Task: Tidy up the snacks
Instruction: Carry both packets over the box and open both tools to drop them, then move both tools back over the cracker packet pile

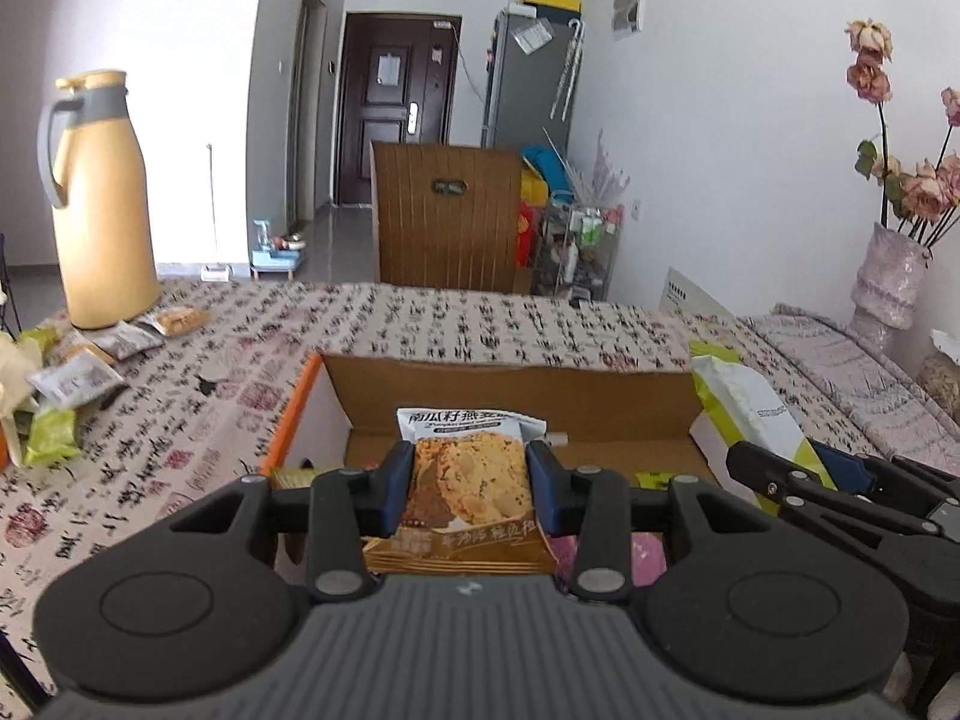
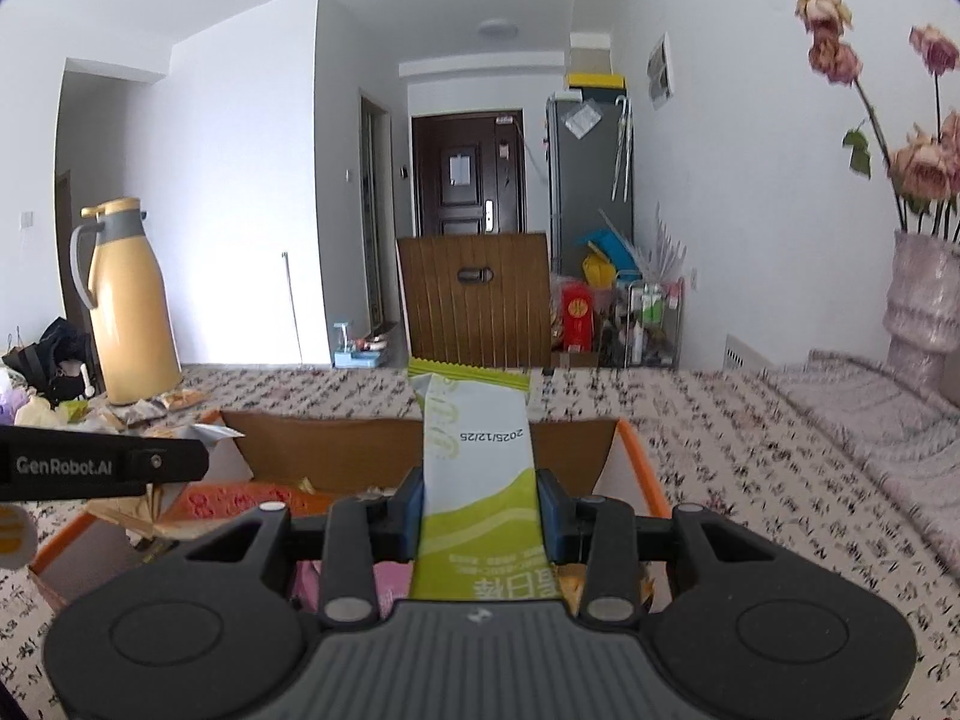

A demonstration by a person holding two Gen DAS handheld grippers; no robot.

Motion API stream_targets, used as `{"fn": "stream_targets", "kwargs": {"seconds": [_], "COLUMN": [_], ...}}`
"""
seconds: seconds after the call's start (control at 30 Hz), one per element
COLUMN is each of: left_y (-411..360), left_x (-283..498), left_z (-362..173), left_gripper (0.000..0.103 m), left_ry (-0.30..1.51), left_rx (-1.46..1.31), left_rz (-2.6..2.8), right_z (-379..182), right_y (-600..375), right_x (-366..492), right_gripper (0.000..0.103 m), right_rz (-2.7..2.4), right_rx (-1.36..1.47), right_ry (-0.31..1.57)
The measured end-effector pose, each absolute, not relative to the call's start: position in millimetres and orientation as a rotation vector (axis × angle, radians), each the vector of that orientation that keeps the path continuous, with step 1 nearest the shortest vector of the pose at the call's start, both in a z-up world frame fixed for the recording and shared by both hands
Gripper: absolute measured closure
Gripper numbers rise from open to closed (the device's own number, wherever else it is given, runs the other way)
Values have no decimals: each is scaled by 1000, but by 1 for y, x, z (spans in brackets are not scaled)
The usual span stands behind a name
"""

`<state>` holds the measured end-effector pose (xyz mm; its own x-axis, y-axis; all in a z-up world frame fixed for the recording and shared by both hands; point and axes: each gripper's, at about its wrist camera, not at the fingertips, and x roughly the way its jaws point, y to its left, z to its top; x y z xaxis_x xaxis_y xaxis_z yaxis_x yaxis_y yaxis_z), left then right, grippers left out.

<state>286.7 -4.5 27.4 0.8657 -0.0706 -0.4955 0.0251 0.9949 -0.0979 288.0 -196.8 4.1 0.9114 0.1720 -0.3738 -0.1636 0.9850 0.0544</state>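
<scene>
My left gripper (image 1: 470, 483) is shut on a brown and white oat cookie packet (image 1: 465, 480) and holds it above the open cardboard box (image 1: 510, 387) with an orange rim. My right gripper (image 2: 480, 516) is shut on a green and white snack packet (image 2: 477, 468), also over the box (image 2: 360, 450). The right gripper and its packet (image 1: 750, 414) show at the right of the left wrist view. Other snacks lie inside the box, partly hidden. Loose snack packets (image 1: 78, 372) lie on the table at the left.
A yellow thermos jug (image 1: 99, 204) stands at the far left of the patterned tablecloth (image 1: 480, 318). A vase of dried roses (image 1: 888, 276) stands at the right. A wooden chair back (image 1: 447, 216) is beyond the table's far edge.
</scene>
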Motion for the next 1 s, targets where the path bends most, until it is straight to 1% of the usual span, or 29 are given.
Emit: {"fn": "stream_targets", "kwargs": {"seconds": [0.13,0.17,0.2,0.23,0.27,0.3,0.33,0.37,0.4,0.43,0.47,0.5,0.53,0.6,1.0], "left_y": [-3,-4,-4,-4,-3,-4,-3,-2,-2,-1,-1,-1,0,1,0], "left_x": [289,288,286,286,285,284,284,283,282,280,278,277,276,275,273], "left_z": [20,20,20,20,20,21,21,22,23,24,26,27,29,30,32], "left_gripper": [61,59,52,50,44,35,30,22,13,6,0,0,0,0,0], "left_ry": [542,541,536,533,530,526,521,515,508,500,488,474,468,465,460], "left_rx": [-96,-98,-101,-103,-104,-107,-112,-115,-119,-122,-124,-124,-128,-132,-129], "left_rz": [-47,-50,-53,-58,-57,-51,-43,-35,-27,-18,-6,4,0,-2,-4], "right_z": [-2,-2,-2,-2,-2,-2,-1,0,1,1,1,2,2,3,2], "right_y": [-197,-197,-198,-198,-198,-199,-199,-201,-202,-203,-204,-205,-206,-207,-205], "right_x": [287,286,286,285,285,284,283,282,281,280,279,279,278,277,278], "right_gripper": [66,66,64,64,64,64,60,55,41,24,17,9,5,0,0], "right_rz": [176,177,178,178,178,178,178,176,172,166,160,155,150,149,140], "right_rx": [26,25,26,27,29,29,30,33,35,38,41,44,47,56,55], "right_ry": [404,404,404,404,401,398,394,391,387,382,377,371,365,361,359]}}
